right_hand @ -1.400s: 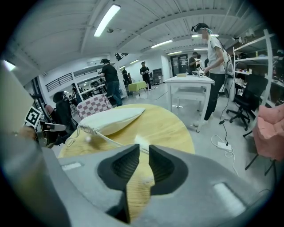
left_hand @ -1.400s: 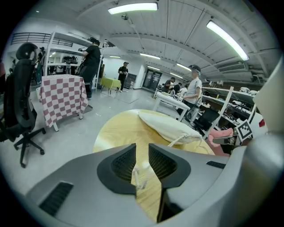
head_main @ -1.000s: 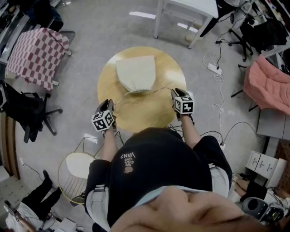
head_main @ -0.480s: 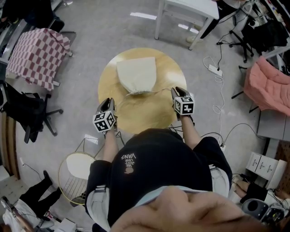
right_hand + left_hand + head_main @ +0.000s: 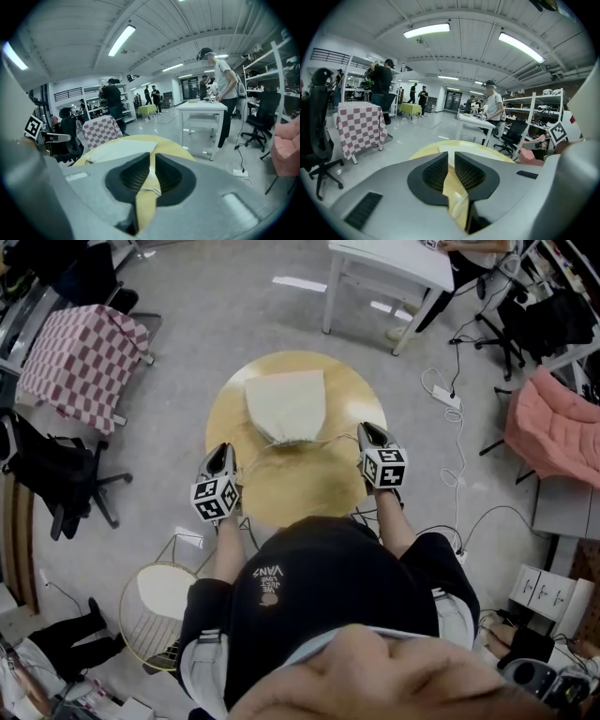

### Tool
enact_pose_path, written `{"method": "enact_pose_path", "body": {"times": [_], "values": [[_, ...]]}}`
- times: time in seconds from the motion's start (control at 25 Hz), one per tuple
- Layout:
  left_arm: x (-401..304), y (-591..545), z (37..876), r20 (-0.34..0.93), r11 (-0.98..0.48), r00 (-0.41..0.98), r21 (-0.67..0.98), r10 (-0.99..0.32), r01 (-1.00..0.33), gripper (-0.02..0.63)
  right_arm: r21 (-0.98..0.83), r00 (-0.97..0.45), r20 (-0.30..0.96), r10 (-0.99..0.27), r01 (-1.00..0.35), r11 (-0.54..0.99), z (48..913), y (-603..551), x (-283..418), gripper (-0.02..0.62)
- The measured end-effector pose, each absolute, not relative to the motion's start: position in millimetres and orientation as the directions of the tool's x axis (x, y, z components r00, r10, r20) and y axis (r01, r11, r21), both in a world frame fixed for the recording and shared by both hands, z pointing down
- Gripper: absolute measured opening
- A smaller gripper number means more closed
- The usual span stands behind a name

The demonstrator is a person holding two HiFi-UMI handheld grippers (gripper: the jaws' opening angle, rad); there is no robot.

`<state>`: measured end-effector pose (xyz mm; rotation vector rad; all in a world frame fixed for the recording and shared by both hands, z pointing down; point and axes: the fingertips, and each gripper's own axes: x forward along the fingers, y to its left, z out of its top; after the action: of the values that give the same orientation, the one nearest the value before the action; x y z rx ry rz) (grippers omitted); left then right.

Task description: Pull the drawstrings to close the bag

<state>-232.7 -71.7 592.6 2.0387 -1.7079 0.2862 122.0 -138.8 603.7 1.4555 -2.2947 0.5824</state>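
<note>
A cream drawstring bag (image 5: 286, 404) lies flat on the round wooden table (image 5: 328, 488), its gathered mouth toward me. Thin drawstrings (image 5: 337, 435) run from the mouth out to both sides. My left gripper (image 5: 222, 456) sits at the table's near left edge and my right gripper (image 5: 367, 431) at the near right edge. In the right gripper view the jaws (image 5: 152, 159) are closing with a pale string (image 5: 149, 191) lying across the narrow gap. In the left gripper view the jaws (image 5: 451, 157) are closing too, with a blurred pale strand (image 5: 459, 204) low in the gap. The bag (image 5: 122, 150) shows beyond.
A checkered-cloth table (image 5: 80, 343) and a black office chair (image 5: 56, 474) stand to the left. A white table (image 5: 389, 259) is behind, a pink chair (image 5: 558, 423) to the right. A wire basket stool (image 5: 159, 601) sits by my left leg. Cables and a power strip (image 5: 445, 395) lie on the floor.
The whole scene sits slightly lower in the head view. Both grippers stay at the table's near edges and the bag has not moved.
</note>
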Motion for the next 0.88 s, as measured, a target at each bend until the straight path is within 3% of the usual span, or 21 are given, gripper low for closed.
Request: {"method": "enact_pose_path", "body": {"times": [0.16,0.88], "values": [[-234.1,-74.5,583.3,0.42,-0.132,0.21,0.207,-0.883,-0.969,0.044,-0.152,-0.415,0.474,-0.777,-0.908,0.391,592.1,-141.2,115.7,0.008],[-206.0,-82.5,539.6,0.322,-0.25,0.289,0.157,-0.902,-0.955,0.012,-0.167,-0.504,0.334,-0.796,-0.863,0.477,540.3,-141.4,84.3,-0.002]]}}
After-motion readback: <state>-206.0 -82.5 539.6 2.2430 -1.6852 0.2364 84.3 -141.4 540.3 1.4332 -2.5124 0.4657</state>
